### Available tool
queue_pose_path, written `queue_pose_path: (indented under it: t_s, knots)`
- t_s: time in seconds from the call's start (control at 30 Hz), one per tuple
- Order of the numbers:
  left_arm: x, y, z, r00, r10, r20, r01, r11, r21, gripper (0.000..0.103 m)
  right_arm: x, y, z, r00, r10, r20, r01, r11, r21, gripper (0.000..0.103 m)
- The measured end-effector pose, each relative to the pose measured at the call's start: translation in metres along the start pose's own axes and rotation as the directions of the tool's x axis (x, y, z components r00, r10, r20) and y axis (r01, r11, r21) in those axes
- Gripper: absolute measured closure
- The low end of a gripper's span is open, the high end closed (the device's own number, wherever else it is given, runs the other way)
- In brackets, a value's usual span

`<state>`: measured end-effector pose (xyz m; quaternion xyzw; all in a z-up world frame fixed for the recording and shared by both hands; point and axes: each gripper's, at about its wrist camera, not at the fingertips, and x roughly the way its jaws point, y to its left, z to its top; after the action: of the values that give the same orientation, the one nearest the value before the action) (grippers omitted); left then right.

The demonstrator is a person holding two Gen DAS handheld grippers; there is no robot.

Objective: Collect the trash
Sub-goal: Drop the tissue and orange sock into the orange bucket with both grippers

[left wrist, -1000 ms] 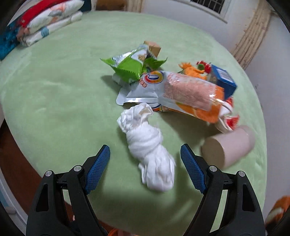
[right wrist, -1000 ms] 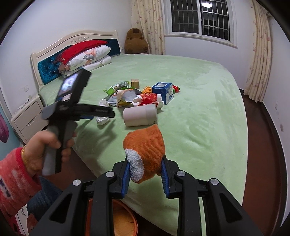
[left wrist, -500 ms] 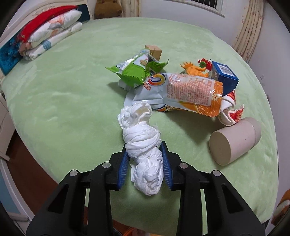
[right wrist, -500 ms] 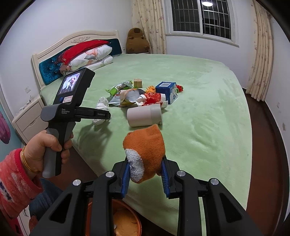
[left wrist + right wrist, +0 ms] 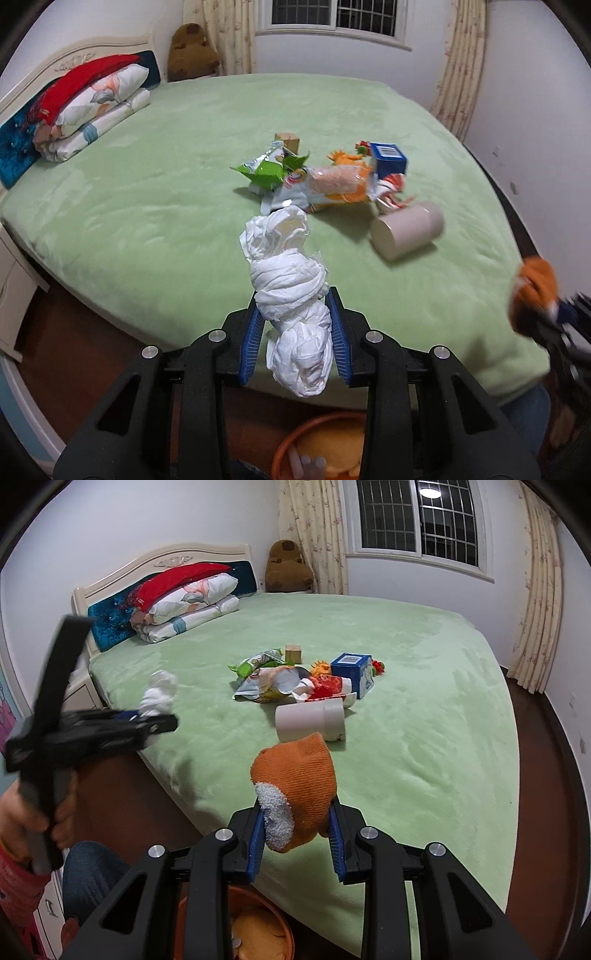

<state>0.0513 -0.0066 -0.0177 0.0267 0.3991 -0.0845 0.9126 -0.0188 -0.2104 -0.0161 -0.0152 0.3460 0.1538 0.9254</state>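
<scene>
My left gripper [image 5: 295,332] is shut on a knotted white tissue wad [image 5: 290,284], held in the air off the bed's front edge; it also shows blurred in the right wrist view [image 5: 159,694]. My right gripper [image 5: 297,830] is shut on an orange knit sock [image 5: 299,775] with a white fuzzy patch, held above the bed edge. An orange bin [image 5: 321,446] stands on the floor below both grippers and shows in the right wrist view [image 5: 236,926]. On the green bed [image 5: 147,206] lie snack wrappers [image 5: 317,181], a beige cup [image 5: 406,229] on its side and a blue box [image 5: 388,158].
A wooden block [image 5: 287,140] and small orange and red toys [image 5: 347,157] lie by the wrappers. Folded bedding [image 5: 88,107] is stacked at the headboard. A white nightstand [image 5: 14,295] stands left of the bed. Dark wood floor surrounds the bed.
My left gripper closed on the white tissue wad, lifted it off the bed and pulled back over the bed edge. My right gripper kept its hold on the orange sock.
</scene>
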Motion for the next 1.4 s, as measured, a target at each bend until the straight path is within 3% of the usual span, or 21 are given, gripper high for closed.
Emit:
queue_pose_path:
  t_s: [0.27,0.5,0.8,1.0,1.33,1.4]
  knots:
    - [-0.022,-0.009,-0.039,0.999,-0.033,-0.025,0.034,0.999,0.034,0.070,-0.006,0.021,-0.004,0.999,0.045,-0.001,-0.045,0.999,-0.030,0.074]
    - [-0.018,-0.018,-0.081,0.994,-0.033,-0.104,0.042,0.996,0.078,0.070,-0.004,0.044,-0.031,0.994,0.088,-0.067,-0.093,0.993,-0.075,0.074]
    - [0.013,-0.018,-0.138,0.963,-0.040,-0.268,0.065,0.994,0.084,0.070,0.022,0.057,-0.085,0.967,0.103,-0.232,-0.128,0.987,-0.093,0.074]
    - [0.043,-0.024,-0.174,0.917,-0.050,-0.396,0.095,0.991,0.094,0.070,0.051,0.063,-0.122,0.917,0.127,-0.377,-0.165,0.984,-0.070,0.074]
    - [0.099,-0.021,-0.229,0.804,-0.062,-0.591,0.109,0.993,0.044,0.069,0.097,0.061,-0.168,0.831,0.133,-0.540,-0.164,0.986,-0.010,0.073]
    - [0.104,-0.021,-0.237,0.787,-0.069,-0.613,0.112,0.993,0.033,0.067,0.102,0.060,-0.170,0.831,0.124,-0.542,-0.145,0.989,0.003,0.063]
